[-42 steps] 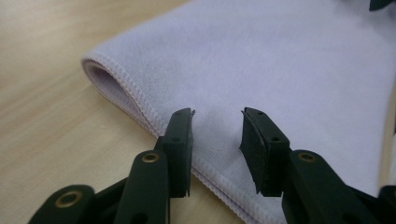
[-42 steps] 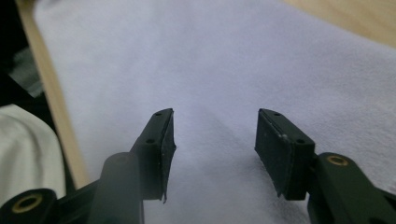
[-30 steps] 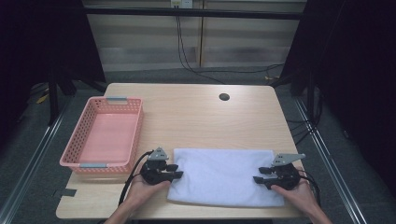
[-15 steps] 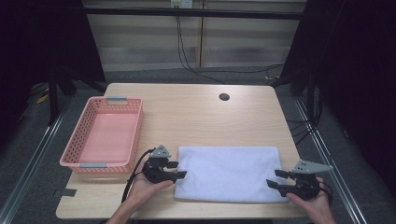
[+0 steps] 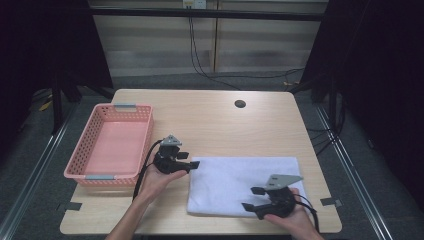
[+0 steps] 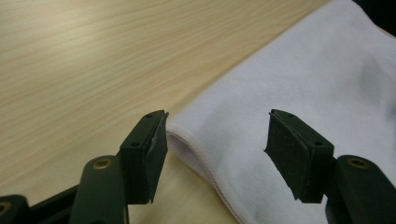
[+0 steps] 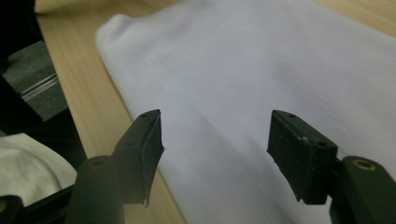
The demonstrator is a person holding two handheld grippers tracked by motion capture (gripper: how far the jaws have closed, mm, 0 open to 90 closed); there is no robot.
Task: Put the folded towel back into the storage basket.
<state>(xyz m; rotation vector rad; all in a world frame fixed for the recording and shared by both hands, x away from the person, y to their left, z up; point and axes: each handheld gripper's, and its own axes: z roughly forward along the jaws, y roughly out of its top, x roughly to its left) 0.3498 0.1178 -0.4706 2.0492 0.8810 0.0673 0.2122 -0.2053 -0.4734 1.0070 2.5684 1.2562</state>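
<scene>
1. Tools both spread wide: left tool (image 5: 190,160) at the towel's left edge, right tool (image 5: 252,198) over its near right part. Jaws just been opening, pads gripping nothing.
2. Bench (image 5: 210,120): carries the white towel (image 5: 235,177), flat and smooth near the front edge, apparently just laid out.
3. Pink basket (image 5: 145,135) at left, seemingly holding nothing. Probably left to do: more folding, or moving the towel there.
4. Hard to judge: number of towel layers. Right gripper view blurred, forearms cut off below.

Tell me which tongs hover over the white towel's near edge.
The right tongs, above the towel by its near edge; the left tongs sit at its far-left corner.
</scene>
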